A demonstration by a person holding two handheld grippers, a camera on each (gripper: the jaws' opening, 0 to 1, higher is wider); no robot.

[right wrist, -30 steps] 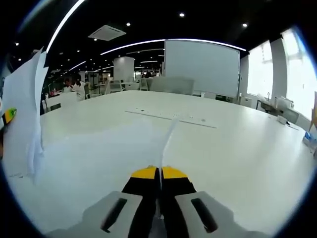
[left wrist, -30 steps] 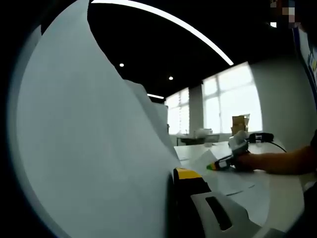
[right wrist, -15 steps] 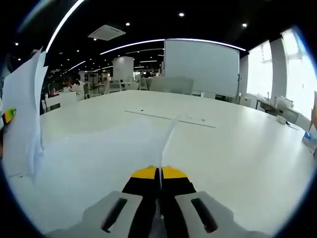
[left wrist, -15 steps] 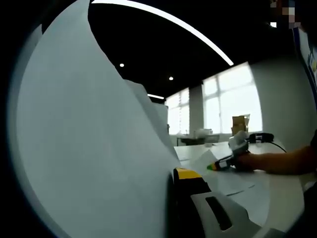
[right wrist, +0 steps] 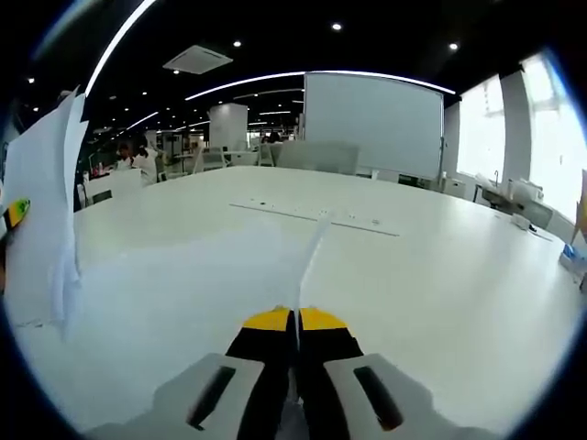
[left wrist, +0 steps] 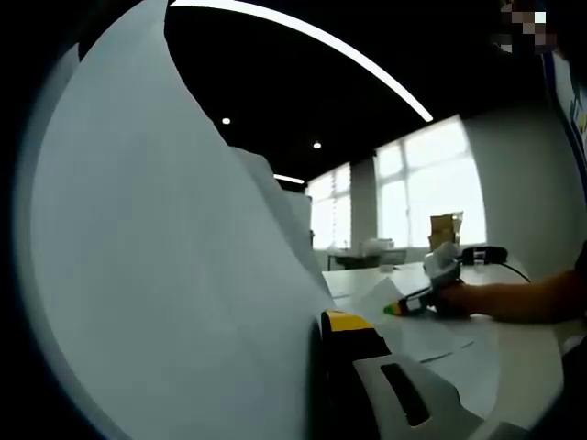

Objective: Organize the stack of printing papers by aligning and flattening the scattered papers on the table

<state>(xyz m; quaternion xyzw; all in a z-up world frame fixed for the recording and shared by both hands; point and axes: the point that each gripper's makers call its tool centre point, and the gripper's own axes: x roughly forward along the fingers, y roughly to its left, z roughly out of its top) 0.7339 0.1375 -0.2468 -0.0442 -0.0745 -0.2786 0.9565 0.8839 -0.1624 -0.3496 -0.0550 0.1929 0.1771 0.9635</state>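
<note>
one long white table (right wrist: 440,275) under ceiling lights (right wrist: 337,27).

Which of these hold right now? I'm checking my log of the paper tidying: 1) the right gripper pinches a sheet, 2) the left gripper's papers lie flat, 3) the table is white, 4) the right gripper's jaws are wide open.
1) True: the right gripper is shut on a thin sheet.
2) False: the papers at the left gripper stand upright.
3) True: the table is white.
4) False: its jaws are closed together.
</note>
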